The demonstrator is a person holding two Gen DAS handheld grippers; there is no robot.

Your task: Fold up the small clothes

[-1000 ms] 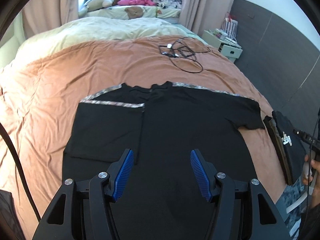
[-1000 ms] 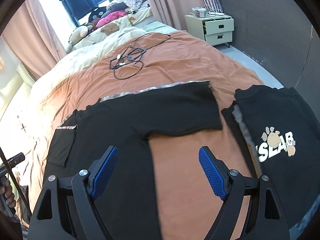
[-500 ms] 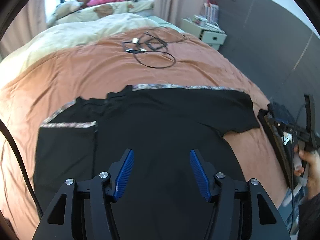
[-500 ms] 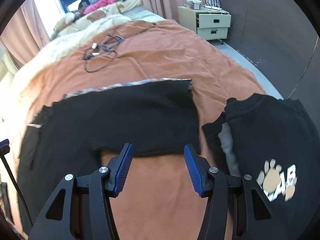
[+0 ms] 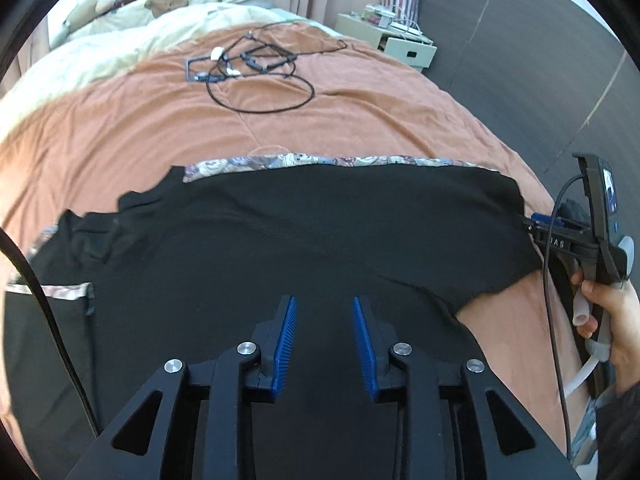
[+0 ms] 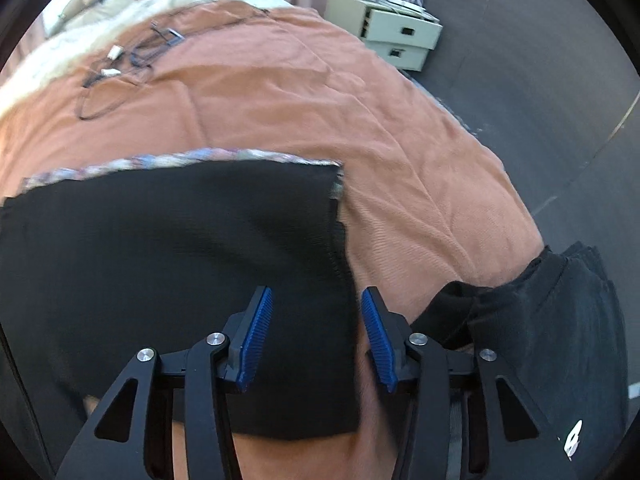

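Broadly, the orange bedspread (image 5: 120, 132) fills our view, with the black T-shirt (image 5: 320, 224) spread flat across it, one sleeve folded in. Our left gripper (image 5: 323, 320) hangs over the shirt's middle, jaws narrowed after closing, apparently gripping nothing. Our right gripper (image 6: 316, 320), tilted downward, has also been closing, still apart, straddling the other sleeve's hem (image 6: 340, 272); contact is unclear.

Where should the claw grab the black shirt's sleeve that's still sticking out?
Probably at the sleeve cuff, the straight stitched edge lying flat on the orange blanket. Come down from above with the right claw, one finger either side of that edge. Its jaws have just been closing and straddle the cuff without pinching yet.
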